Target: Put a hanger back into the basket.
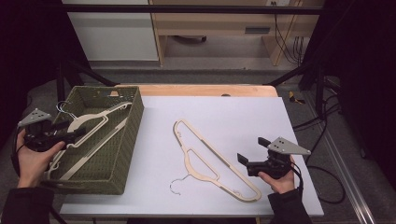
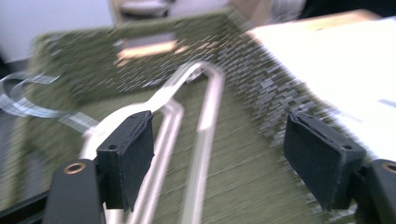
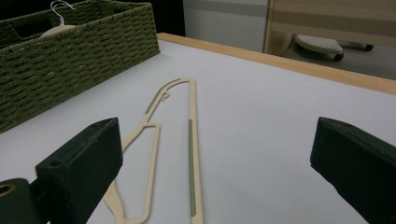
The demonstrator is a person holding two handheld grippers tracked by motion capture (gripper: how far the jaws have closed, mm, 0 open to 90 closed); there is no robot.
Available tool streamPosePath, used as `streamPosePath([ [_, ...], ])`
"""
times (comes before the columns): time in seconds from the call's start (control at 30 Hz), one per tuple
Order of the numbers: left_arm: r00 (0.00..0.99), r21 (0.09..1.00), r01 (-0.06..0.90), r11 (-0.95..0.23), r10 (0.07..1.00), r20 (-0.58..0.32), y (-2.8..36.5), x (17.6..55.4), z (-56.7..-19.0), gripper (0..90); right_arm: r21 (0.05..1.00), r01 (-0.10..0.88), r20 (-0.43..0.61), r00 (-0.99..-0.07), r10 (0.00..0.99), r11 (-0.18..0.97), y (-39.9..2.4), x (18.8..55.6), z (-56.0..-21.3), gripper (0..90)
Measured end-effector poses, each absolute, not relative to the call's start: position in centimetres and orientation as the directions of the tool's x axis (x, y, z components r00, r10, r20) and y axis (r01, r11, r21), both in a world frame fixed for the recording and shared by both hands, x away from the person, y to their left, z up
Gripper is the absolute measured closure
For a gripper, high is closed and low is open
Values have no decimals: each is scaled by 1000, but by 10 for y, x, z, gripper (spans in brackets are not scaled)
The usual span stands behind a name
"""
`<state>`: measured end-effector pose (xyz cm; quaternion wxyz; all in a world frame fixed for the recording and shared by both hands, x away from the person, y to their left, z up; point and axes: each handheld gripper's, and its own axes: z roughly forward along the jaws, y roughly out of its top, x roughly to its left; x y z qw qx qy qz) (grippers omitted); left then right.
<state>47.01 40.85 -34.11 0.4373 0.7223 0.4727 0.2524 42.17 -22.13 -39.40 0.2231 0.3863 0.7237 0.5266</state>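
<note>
In the high view, nearest the camera, the person's two forearms come in over the near edge of the tabletop (image 1: 219, 116), each hand carrying a gripper. The right gripper (image 1: 250, 151) hovers above the near right corner with its jaws apart and nothing between them, pointing toward a cream plastic hanger (image 1: 212, 161) that lies flat on the white surface, slanting from the middle toward the near edge, its wire hook toward the near side. The left gripper (image 1: 77, 130) sits over the green woven basket (image 1: 133, 123) at the left edge, jaws spread, above a second cream hanger (image 1: 88, 130) resting slantwise inside it, hook toward the basket's far left corner. In the left gripper view, blurred, the two black pads (image 2: 128, 158) stand wide apart; the basket hanger (image 2: 187, 116) lies on the woven floor below, passing just beside the left pad, and whether it touches I cannot tell. In the right gripper view, the jaws are wide open and empty, with the table hanger (image 3: 191, 140) flat between and beyond them and the basket (image 3: 70, 51) at the far left.
</note>
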Motion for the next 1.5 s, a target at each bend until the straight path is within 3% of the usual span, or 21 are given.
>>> streamPosePath([
  [0.37,557,919,343,-193,830,-33,347,453,-333,135,937,318,83,-605,792,145,-223,421,-394,29],
  [0.6,653,930,286,-231,757,-13,294,438,-338,113,938,316,85,-607,790,142,-224,420,-395,27],
  [1.17,765,909,237,-343,642,43,204,418,-364,147,937,314,81,-624,778,154,-221,419,-395,28],
  [1.5,808,860,288,-421,589,17,169,420,-397,200,936,314,82,-629,773,157,-220,417,-397,31],
])
